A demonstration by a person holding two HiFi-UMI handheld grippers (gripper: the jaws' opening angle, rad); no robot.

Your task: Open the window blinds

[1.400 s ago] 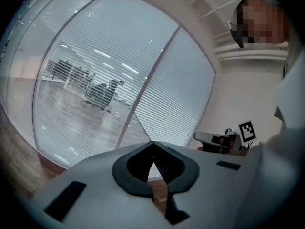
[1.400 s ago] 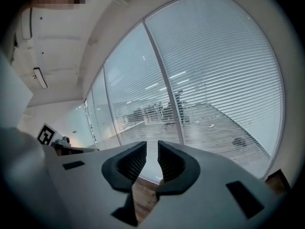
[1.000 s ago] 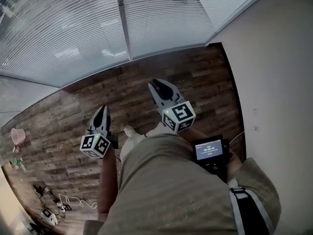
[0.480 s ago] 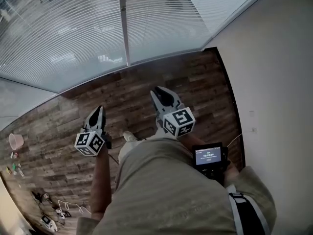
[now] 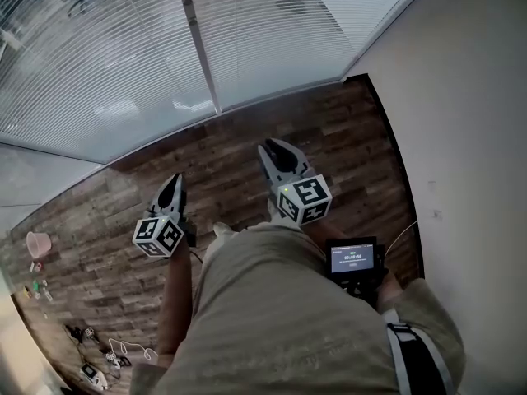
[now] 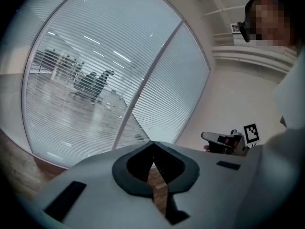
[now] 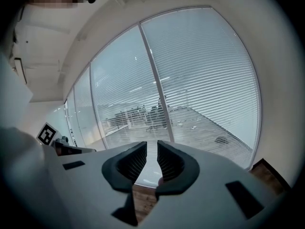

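Closed white slatted blinds [image 5: 107,64] cover the tall window ahead, split by a white upright frame bar [image 5: 198,44]; they fill the left gripper view [image 6: 95,80] and the right gripper view [image 7: 200,80]. My left gripper [image 5: 174,179] is held low over the wooden floor, well short of the blinds, its jaws [image 6: 152,146] shut with nothing in them. Beside it, my right gripper [image 5: 277,146] points at the blinds, and its jaws [image 7: 152,147] stand a narrow gap apart, empty. No cord or wand of the blinds shows.
A white wall [image 5: 461,97] runs along the right, meeting the window at a corner. A small screen device [image 5: 354,259] hangs at the person's waist. On the wooden floor [image 5: 346,130] at the far left lie a pink cup [image 5: 37,243] and cables [image 5: 107,356].
Both grippers drifted slightly left and back again, staying in front of the person. Their jaws look the same as before.
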